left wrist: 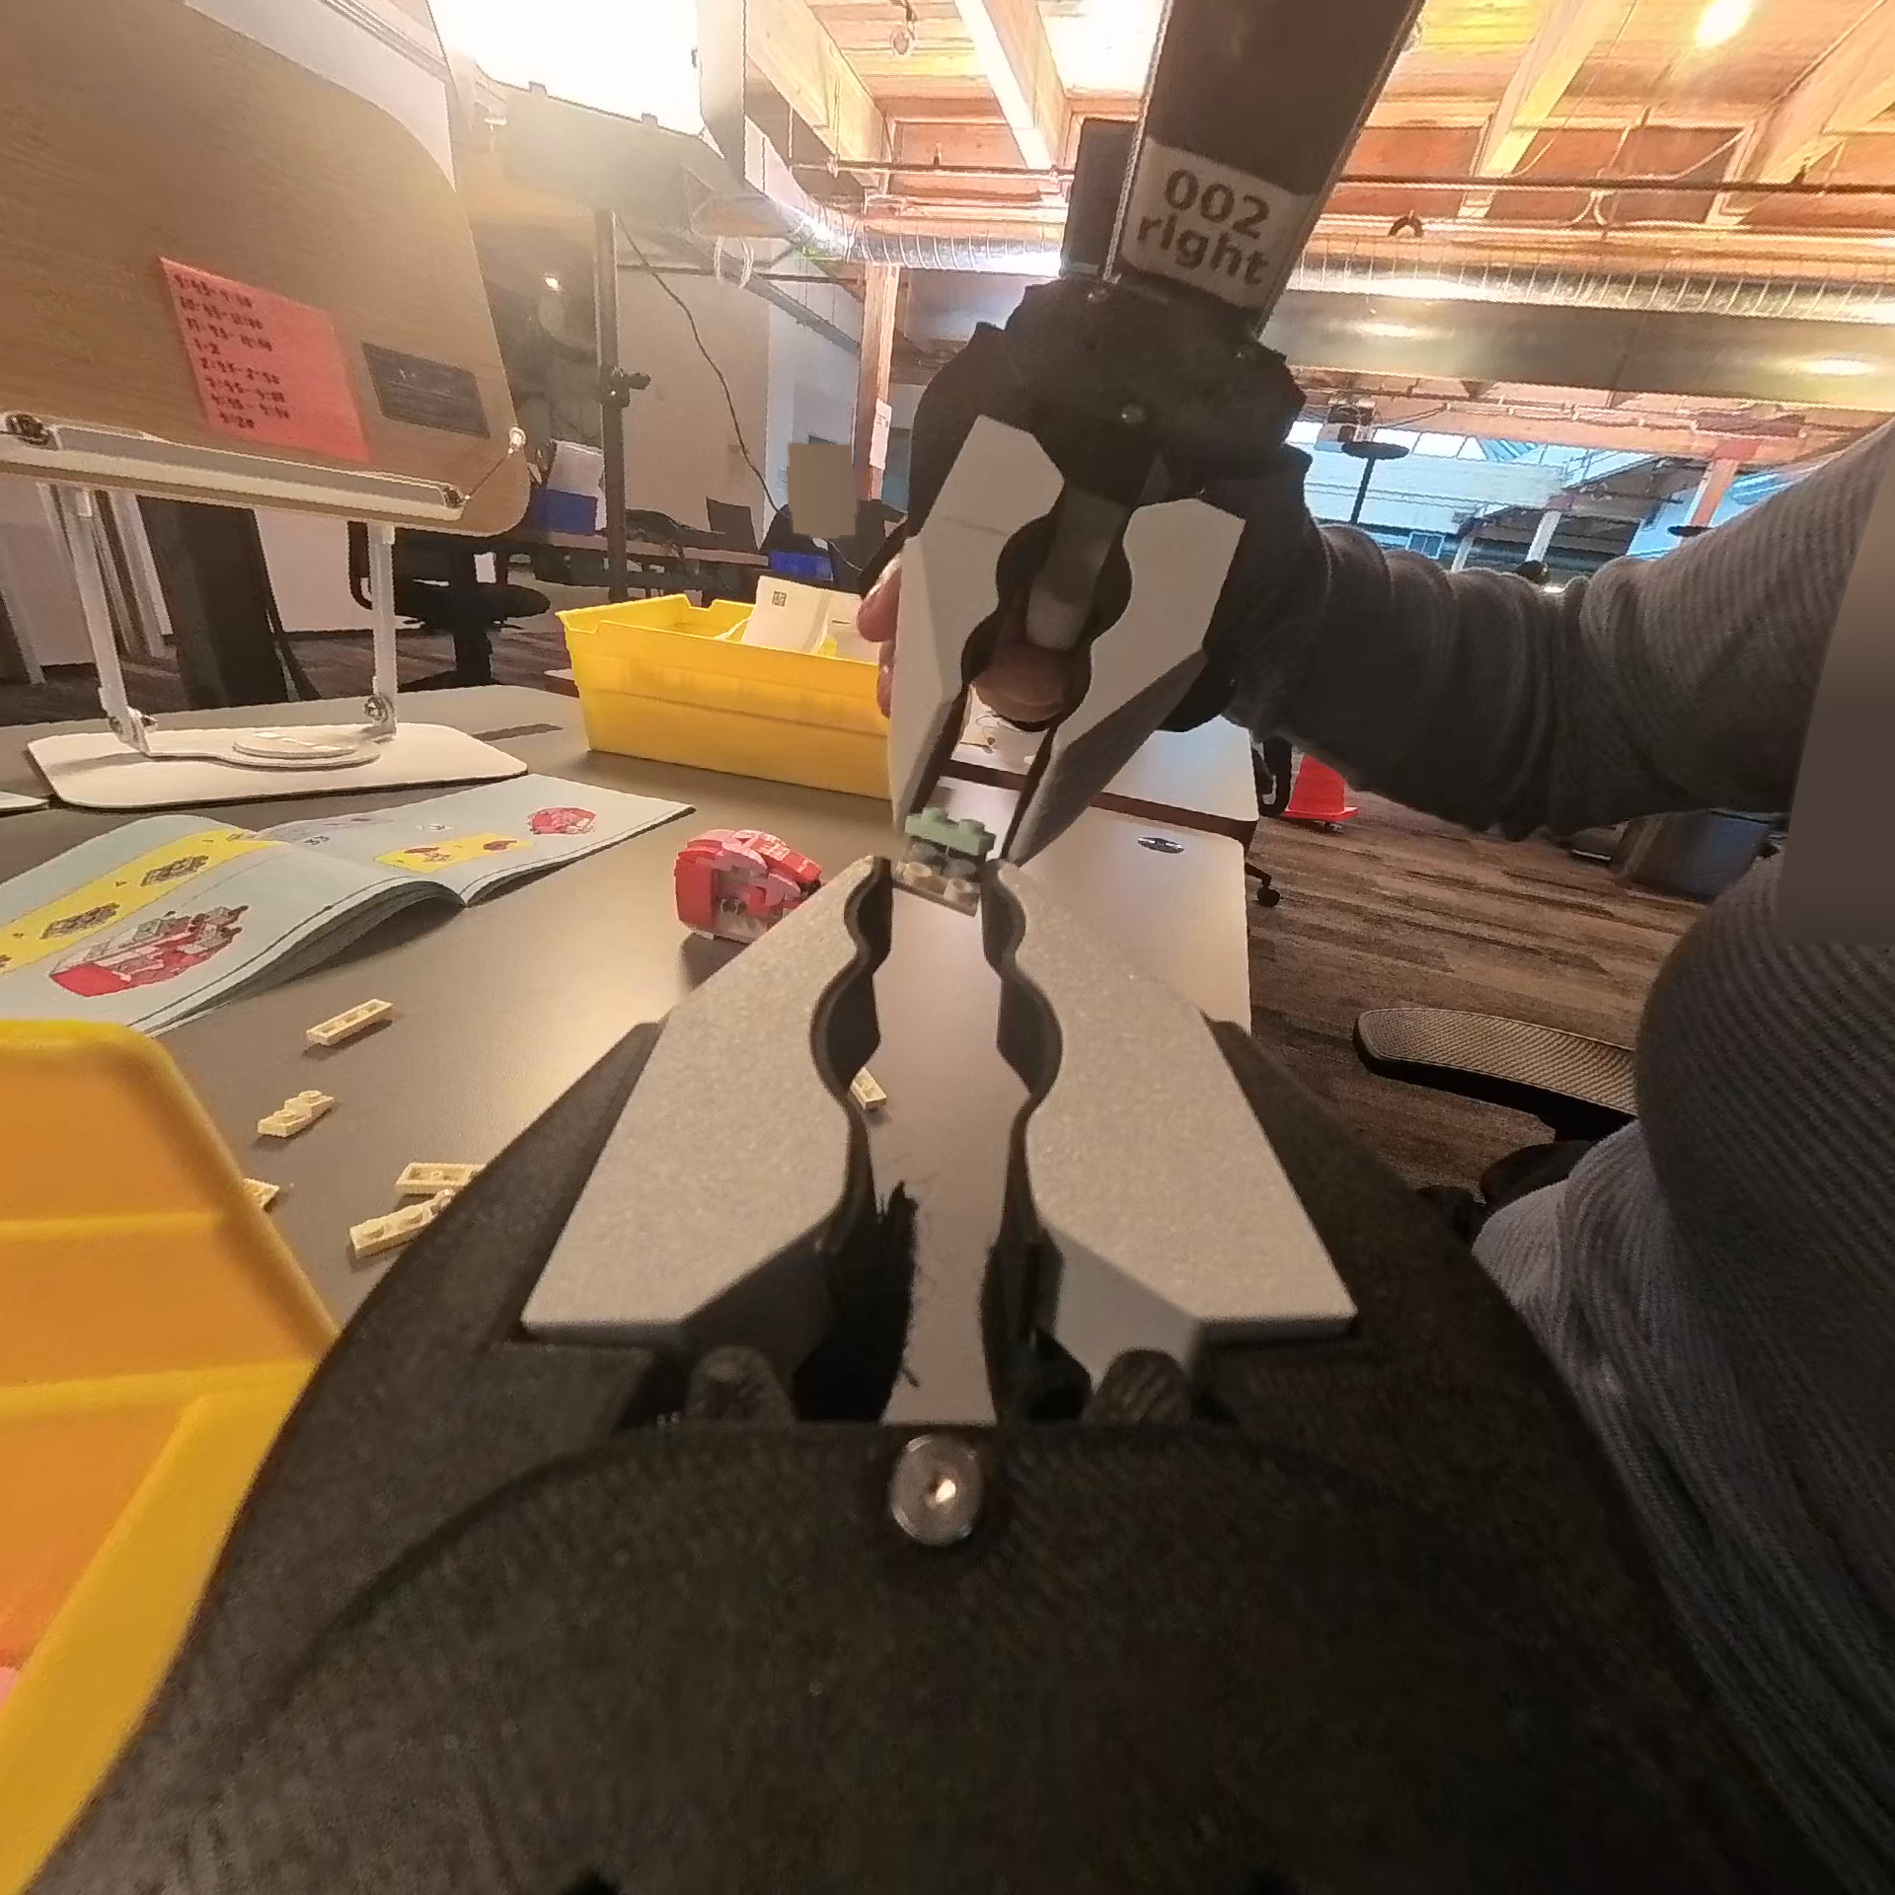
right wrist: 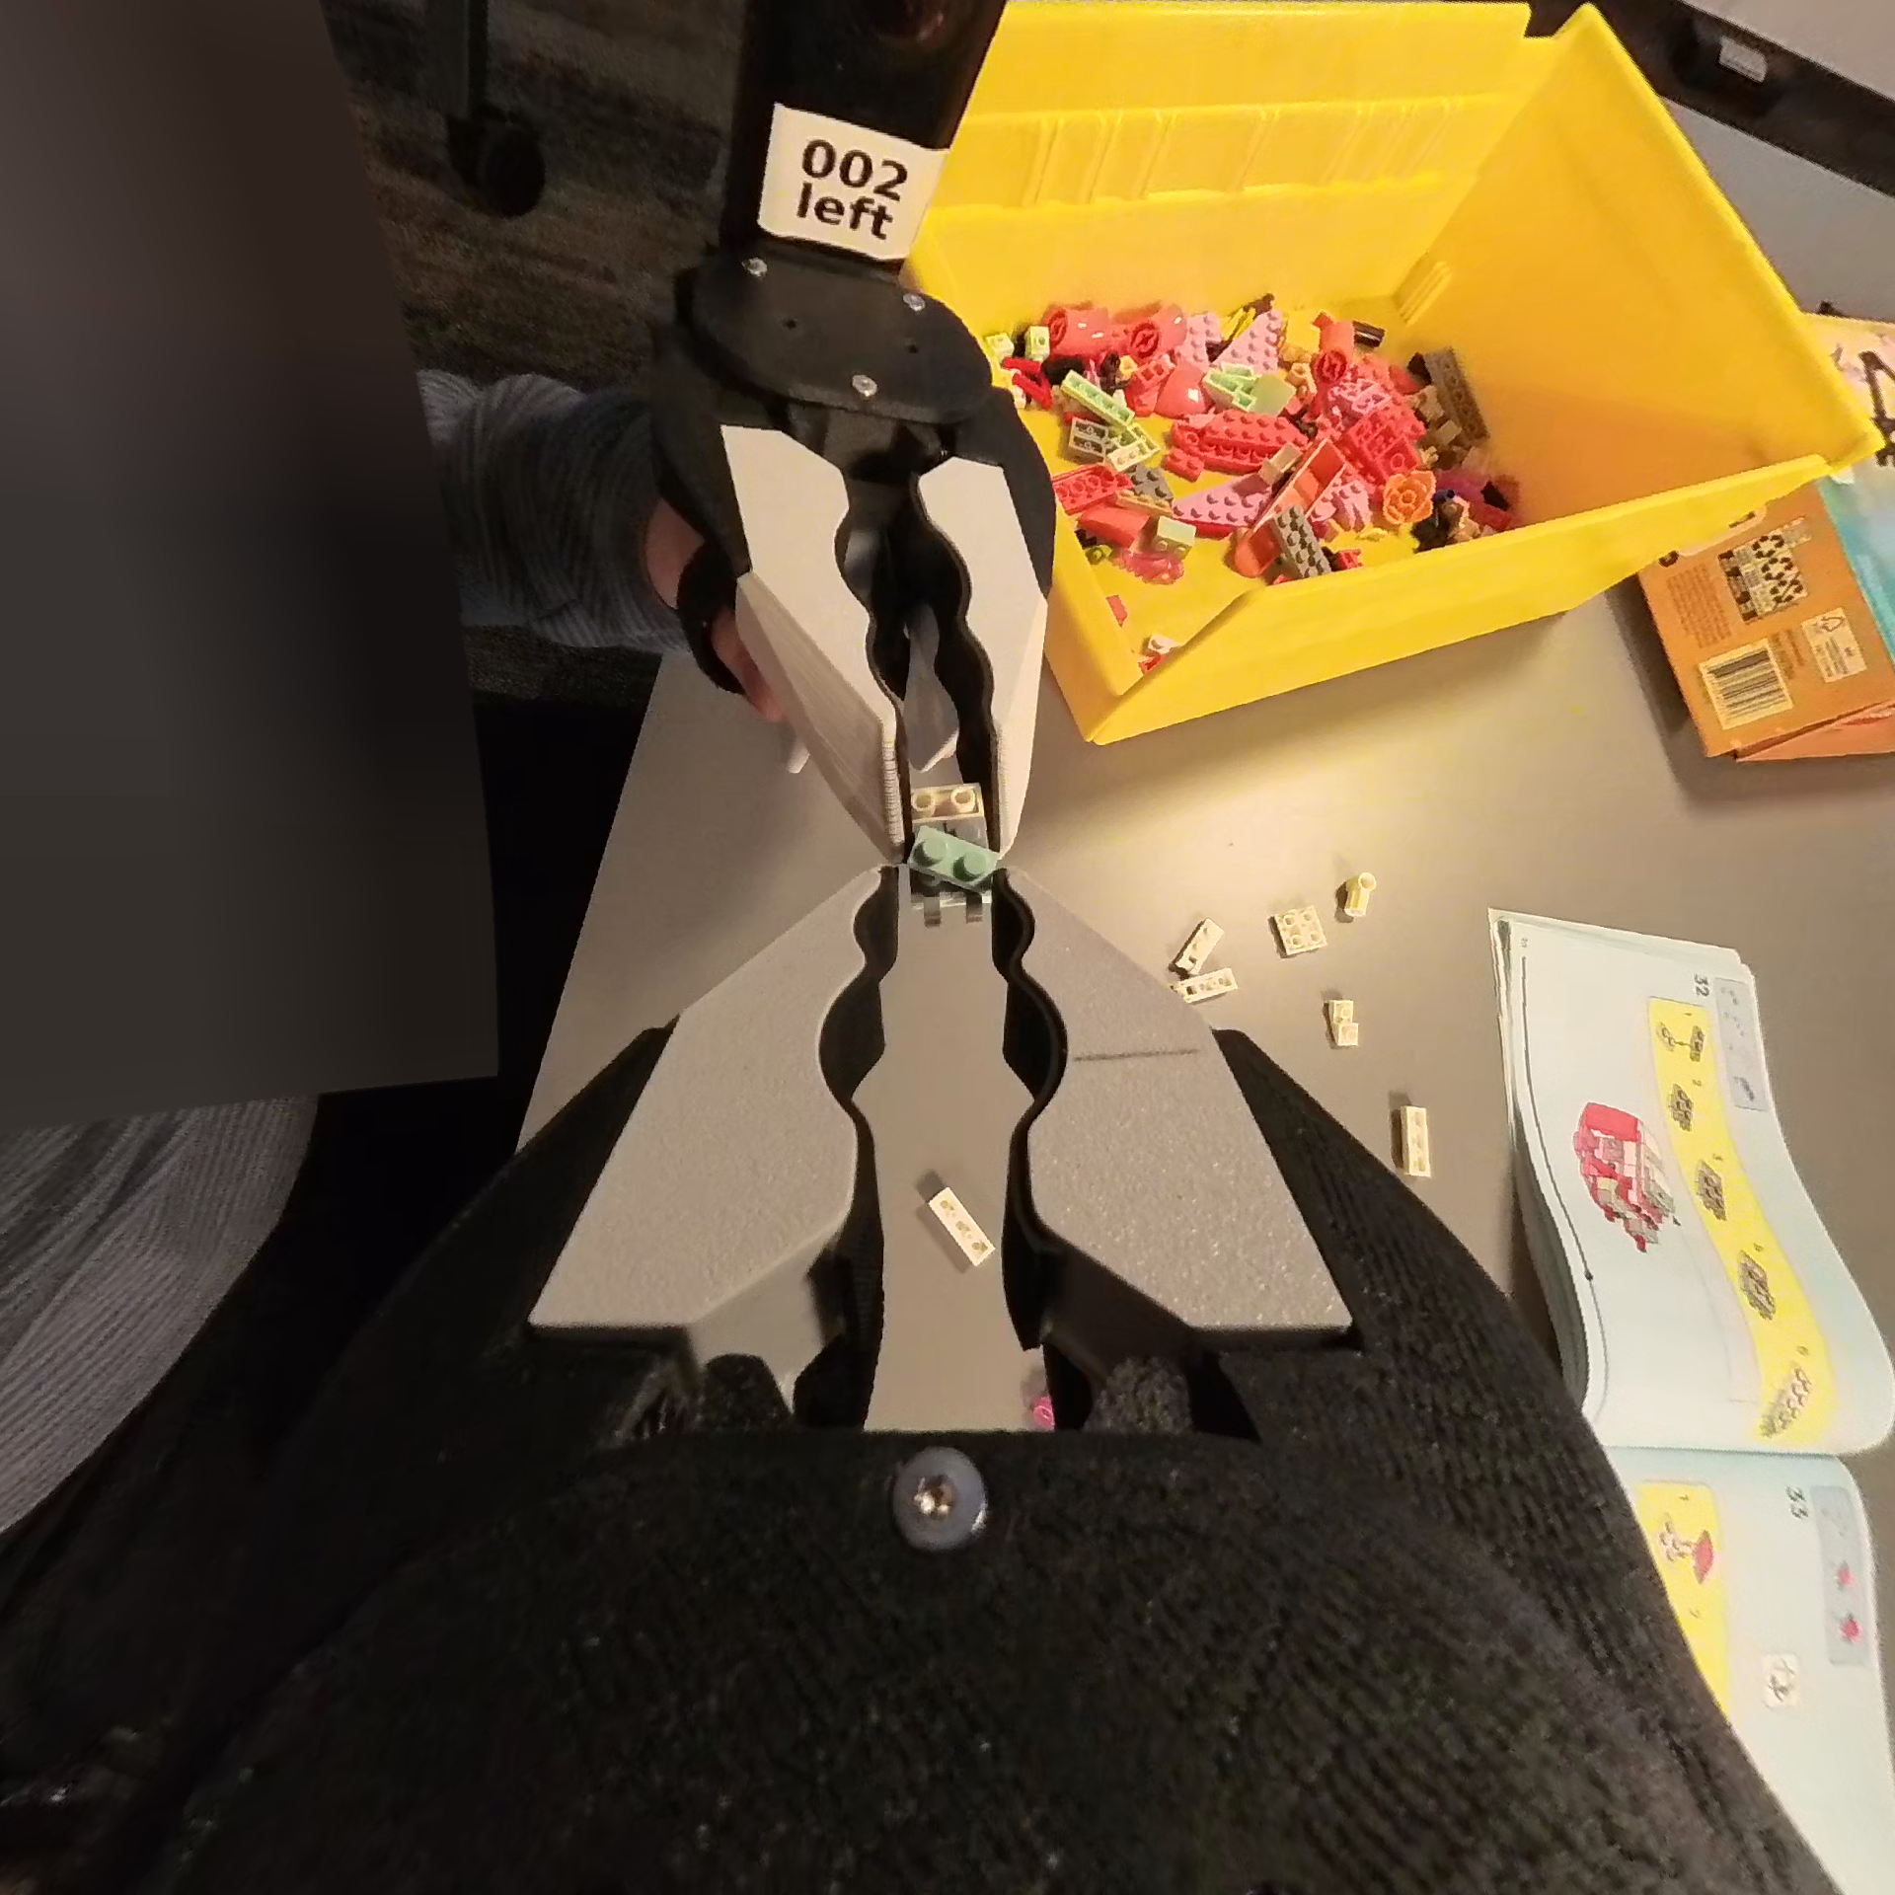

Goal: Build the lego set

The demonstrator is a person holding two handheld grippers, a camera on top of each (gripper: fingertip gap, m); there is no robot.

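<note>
Small stack of toy bricks, pale green plate (right wrist: 954,859) atop grey and cream pieces (left wrist: 941,880): hovering above the dark bench (right wrist: 1282,820), sitting between both grippers. Left gripper (left wrist: 935,870) clamping on the cream-grey lower part; right gripper (right wrist: 949,884) clamping on the green-topped end. Cream plates (right wrist: 1300,931) lying scattered nearby. Yellow plastic bin (right wrist: 1600,308) of red and pink bricks, open instruction booklet (right wrist: 1661,1179), red-pink brick model (left wrist: 743,884) sitting farther off.
</note>
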